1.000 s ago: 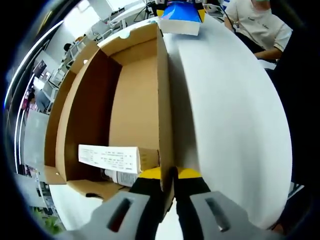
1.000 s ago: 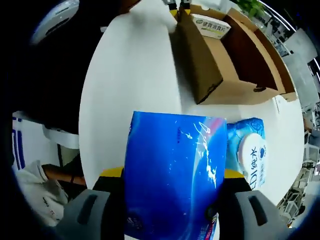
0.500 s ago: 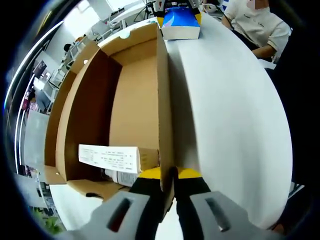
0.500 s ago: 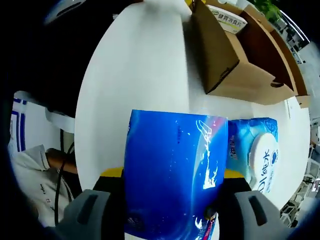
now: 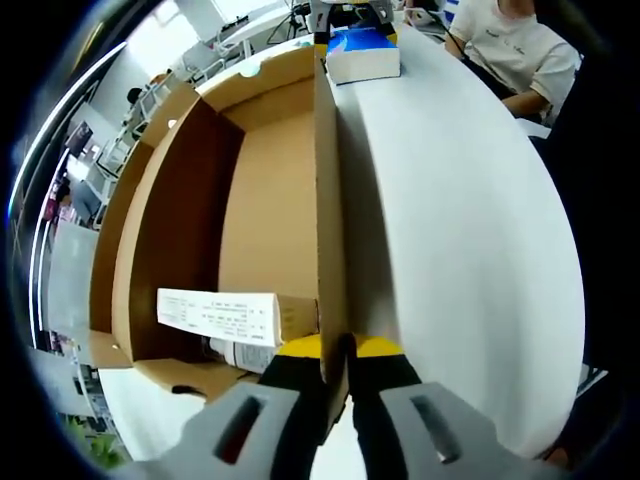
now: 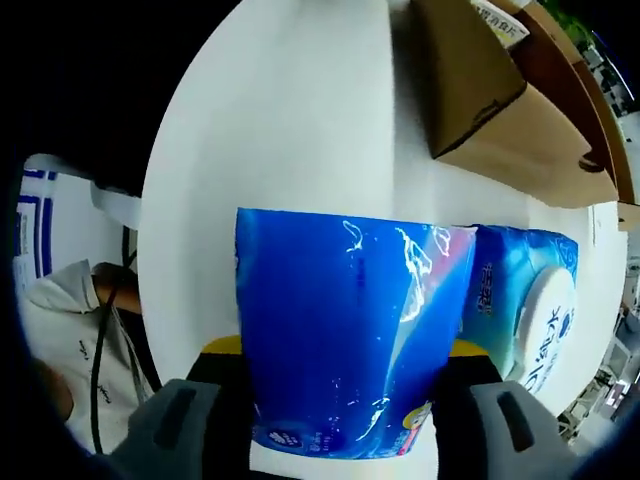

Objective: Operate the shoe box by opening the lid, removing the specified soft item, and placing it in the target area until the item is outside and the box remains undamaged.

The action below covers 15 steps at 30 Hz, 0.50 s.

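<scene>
Glossy blue plastic: a soft pack (image 6: 345, 335), rectangular, deep blue with white glints and creases on its film, a paler pink-white fade along its right edge and small print at its lower corners. In the right gripper view it stands between the jaws of the right gripper (image 6: 340, 400), which are closed against its two sides; yellow pads (image 6: 222, 346) show just behind it on either side. The pack is outside the box, over the white table (image 6: 290, 120).

Just beside it, touching its right edge: a lighter blue wet-wipe pack (image 6: 530, 310) with a round white lid, lying on the table.

Beyond, at the upper right of the same view: the brown cardboard shoe box (image 6: 500, 95), apart from both packs, one outer corner toward the camera.

Grey and yellow: the left gripper (image 5: 338, 375), in the left gripper view, jaws drawn narrow and pinching the near end of the box's upright cardboard wall (image 5: 328, 200), which runs edge-on away from the camera.

Left of that wall: the open box interior, plain brown card floor and sides. At its near end lies a small white carton (image 5: 225, 315) with printed text, a second printed item partly hidden under it.

Right of the wall: bare white table.

Far end of the table, left gripper view: the blue pack again, small, white along its lower face, held past the box's far end.

Farther still: a seated person in a light shirt (image 5: 515, 45) at the table's far edge, and office furniture blurred behind.
</scene>
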Tool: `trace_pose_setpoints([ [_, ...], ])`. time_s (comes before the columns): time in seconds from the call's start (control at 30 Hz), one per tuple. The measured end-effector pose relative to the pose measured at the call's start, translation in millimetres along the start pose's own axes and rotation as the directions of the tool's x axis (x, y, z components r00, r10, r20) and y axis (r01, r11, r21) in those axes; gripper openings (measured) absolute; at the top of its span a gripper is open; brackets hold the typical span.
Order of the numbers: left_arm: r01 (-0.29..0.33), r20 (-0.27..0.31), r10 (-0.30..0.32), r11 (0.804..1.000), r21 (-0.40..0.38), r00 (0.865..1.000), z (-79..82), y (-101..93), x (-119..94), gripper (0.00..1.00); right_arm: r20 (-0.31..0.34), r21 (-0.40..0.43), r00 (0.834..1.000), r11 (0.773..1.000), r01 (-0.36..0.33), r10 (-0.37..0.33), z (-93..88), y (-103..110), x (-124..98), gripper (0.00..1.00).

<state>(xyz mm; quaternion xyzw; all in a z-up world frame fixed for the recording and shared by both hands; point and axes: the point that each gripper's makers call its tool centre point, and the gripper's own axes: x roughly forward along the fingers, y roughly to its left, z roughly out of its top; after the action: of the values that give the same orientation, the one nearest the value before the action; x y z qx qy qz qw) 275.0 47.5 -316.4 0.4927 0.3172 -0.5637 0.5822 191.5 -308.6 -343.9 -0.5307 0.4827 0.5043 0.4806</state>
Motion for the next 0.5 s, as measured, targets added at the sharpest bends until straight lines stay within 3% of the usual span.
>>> trace_pose_setpoints([
  [0.5, 0.005, 0.005, -0.005, 1.000, 0.008, 1.000, -1.8, -0.4, -0.8, 0.06, 0.028, 0.060, 0.997, 0.996, 0.066, -0.068, 5.6, -4.8, -14.9, 0.74],
])
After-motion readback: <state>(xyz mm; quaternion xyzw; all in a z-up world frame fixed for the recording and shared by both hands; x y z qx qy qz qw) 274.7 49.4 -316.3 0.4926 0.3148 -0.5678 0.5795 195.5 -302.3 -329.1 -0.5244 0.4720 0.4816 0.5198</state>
